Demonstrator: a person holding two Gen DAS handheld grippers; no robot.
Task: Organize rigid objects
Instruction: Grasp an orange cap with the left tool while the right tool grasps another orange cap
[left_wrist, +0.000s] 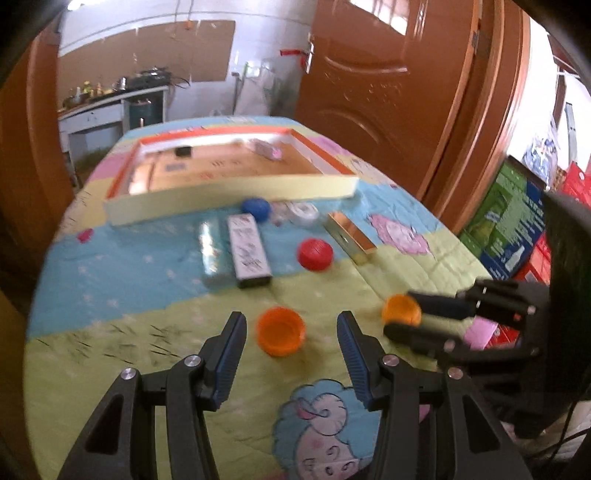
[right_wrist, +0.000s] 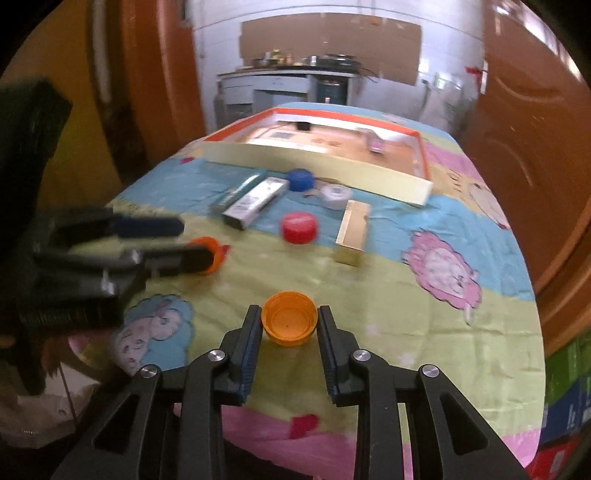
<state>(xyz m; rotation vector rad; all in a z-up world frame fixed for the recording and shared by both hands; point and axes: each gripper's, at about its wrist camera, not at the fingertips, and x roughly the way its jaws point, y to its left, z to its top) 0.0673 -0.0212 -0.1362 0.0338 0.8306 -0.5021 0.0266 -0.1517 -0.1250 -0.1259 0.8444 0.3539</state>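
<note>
Right gripper (right_wrist: 289, 325) has closed its blue pads on an orange cap (right_wrist: 289, 322), open side up, low centre of the right wrist view, most likely to carry it to the tray (right_wrist: 369, 173) at the top of the frame. Left gripper (left_wrist: 291, 332) stands wide open around a second orange cap (left_wrist: 281, 331), pads clear of it, low centre of the left view, so that pick isn't made yet. Red cap (left_wrist: 314, 254), blue cap (left_wrist: 256, 209) and boxes (left_wrist: 248, 251) lie loose on the cloth (left_wrist: 129, 266) mid-frame, short of the tray, probably waiting their turn.
</note>
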